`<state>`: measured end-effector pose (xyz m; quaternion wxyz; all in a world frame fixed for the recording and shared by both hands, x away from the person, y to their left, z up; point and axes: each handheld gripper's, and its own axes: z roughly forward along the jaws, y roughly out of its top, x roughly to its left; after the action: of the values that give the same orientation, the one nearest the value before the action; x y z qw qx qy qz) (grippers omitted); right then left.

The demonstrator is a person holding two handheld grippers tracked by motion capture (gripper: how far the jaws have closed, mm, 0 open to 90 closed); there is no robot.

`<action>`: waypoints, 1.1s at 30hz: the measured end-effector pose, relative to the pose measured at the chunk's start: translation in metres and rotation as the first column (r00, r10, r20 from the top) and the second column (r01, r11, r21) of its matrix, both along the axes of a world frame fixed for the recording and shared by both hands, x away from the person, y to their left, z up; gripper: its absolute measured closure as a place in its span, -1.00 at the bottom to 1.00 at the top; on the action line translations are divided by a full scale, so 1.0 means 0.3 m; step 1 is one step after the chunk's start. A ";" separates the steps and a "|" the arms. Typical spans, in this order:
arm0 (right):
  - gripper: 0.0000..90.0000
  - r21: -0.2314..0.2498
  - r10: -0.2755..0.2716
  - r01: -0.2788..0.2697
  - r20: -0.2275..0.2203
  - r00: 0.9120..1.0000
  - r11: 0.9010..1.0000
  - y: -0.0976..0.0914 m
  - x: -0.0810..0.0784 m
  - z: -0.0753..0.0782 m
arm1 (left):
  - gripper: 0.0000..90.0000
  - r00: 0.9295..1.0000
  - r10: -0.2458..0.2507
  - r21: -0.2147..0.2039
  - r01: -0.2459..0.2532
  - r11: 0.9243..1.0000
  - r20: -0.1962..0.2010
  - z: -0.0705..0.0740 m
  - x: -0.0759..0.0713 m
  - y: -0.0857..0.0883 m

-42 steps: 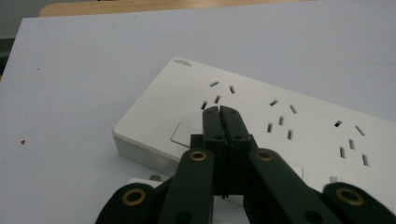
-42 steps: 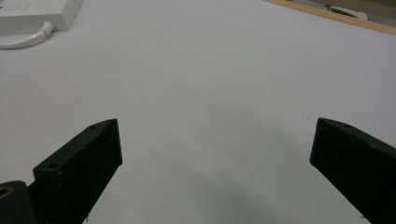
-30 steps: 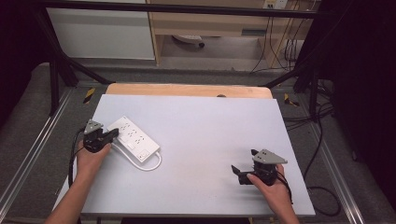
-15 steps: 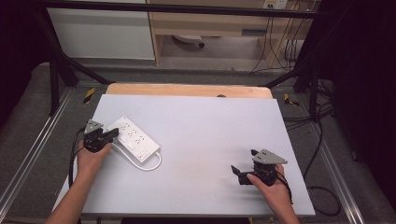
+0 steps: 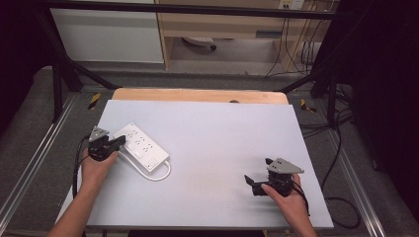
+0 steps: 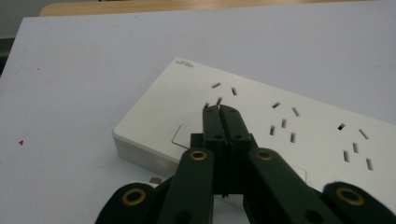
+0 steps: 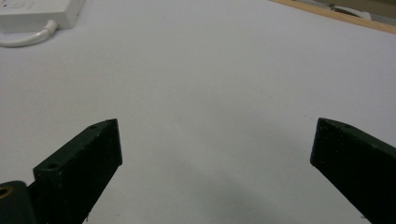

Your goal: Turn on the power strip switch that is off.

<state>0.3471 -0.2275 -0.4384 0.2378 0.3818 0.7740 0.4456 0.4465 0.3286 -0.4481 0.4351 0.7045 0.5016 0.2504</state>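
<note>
A white power strip (image 5: 142, 146) with several socket groups lies at the left of the grey table, its white cord (image 5: 159, 174) looping off its near end. My left gripper (image 5: 120, 141) is shut with nothing between its jaws; its tips (image 6: 219, 110) hover just over the strip (image 6: 280, 126), close to the end socket. Whether they touch it is unclear. My right gripper (image 5: 249, 182) stands open at the table's near right over bare surface, jaws wide apart (image 7: 210, 149). The strip's corner (image 7: 42, 14) and cord (image 7: 28, 37) appear far off in the right gripper view.
The grey table top (image 5: 222, 133) rests on a wooden board (image 5: 197, 95) that shows along the far edge. Metal frame rails (image 5: 29, 163) run along both sides, and cables (image 5: 341, 148) trail on the floor at the right.
</note>
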 end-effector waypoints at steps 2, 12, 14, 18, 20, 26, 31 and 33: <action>-0.94 -0.002 0.002 -0.002 0.002 1.000 1.000 0.000 0.000 0.000 | 1.00 1.000 0.000 0.000 0.000 1.000 0.001 0.000 0.000 0.000; -0.94 -0.003 0.002 -0.002 0.001 1.000 1.000 0.001 0.000 0.001 | 1.00 0.999 -0.033 0.027 0.033 0.999 -0.018 0.001 0.001 -0.024; -0.94 -0.003 0.003 -0.003 0.000 1.000 1.000 0.001 -0.001 0.001 | 1.00 1.000 -0.025 0.036 0.026 0.999 -0.018 0.003 0.001 -0.028; -0.94 0.000 0.002 -0.002 0.005 1.000 1.000 -0.003 -0.001 0.002 | 1.00 1.000 -0.015 0.029 0.015 0.999 -0.011 0.004 0.001 -0.026; -0.94 0.002 0.000 0.000 0.006 1.000 1.000 -0.006 -0.002 0.003 | 1.00 1.000 -0.008 0.009 0.008 1.000 0.003 0.011 0.000 -0.020; -0.94 0.001 0.000 0.000 0.006 1.000 1.000 -0.006 -0.002 0.003 | 1.00 1.000 -0.008 -0.008 0.008 1.000 0.024 0.034 -0.002 -0.015; -0.94 0.000 0.000 0.000 0.006 1.000 1.000 -0.006 -0.002 0.003 | 1.00 0.999 -0.019 -0.017 0.019 1.000 0.039 0.047 -0.003 -0.025; -0.94 0.002 -0.001 0.001 0.005 1.000 1.000 -0.007 -0.002 0.003 | 1.00 0.999 -0.026 -0.019 0.027 0.999 0.039 0.049 -0.004 -0.031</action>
<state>0.3464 -0.2296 -0.4374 0.2399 0.3813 0.7727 0.4472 0.4455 0.3192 -0.4335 0.4548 0.7018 0.4861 0.2536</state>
